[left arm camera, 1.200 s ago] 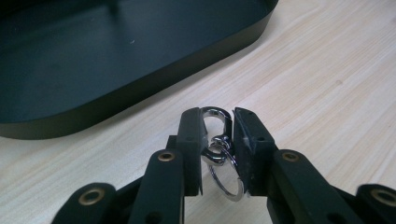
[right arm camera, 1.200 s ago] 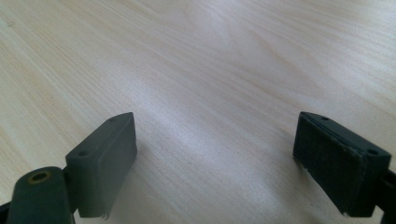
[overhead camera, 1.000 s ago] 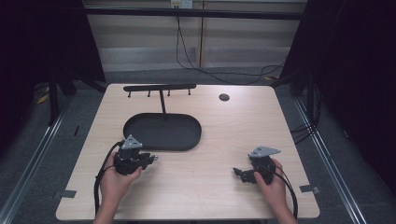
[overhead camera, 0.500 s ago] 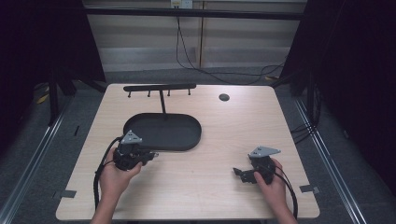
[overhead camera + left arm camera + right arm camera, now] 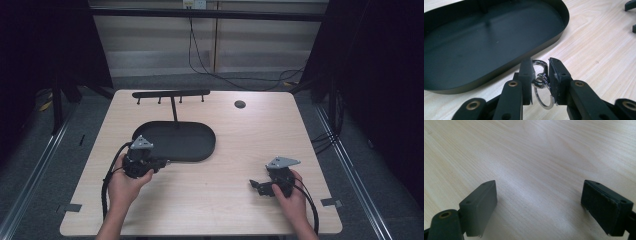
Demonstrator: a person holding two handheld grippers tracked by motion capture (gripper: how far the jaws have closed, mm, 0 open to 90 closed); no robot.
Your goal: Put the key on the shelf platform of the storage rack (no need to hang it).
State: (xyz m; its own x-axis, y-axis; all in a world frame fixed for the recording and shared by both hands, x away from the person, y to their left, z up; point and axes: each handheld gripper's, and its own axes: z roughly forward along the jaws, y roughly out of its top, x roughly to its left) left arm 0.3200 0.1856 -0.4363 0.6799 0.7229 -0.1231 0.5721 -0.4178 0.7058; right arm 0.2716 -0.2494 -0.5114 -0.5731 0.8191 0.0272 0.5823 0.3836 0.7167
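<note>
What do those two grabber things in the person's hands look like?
Both are black. The left gripper and right gripper each carry a grey three-cornered plate on top and trail a black cable. Each has two flat black jaws on arms with brass-coloured rivets. The forearms are bare, no sleeves.

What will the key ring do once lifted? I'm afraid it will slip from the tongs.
The key ring looks like thin polished metal, so probably light, stiff and slippery. Its clasp and split ring seem loosely linked, so the lower ring would likely dangle and swing. The left tongs pinch it on a narrow part, so it may pivot.
</note>
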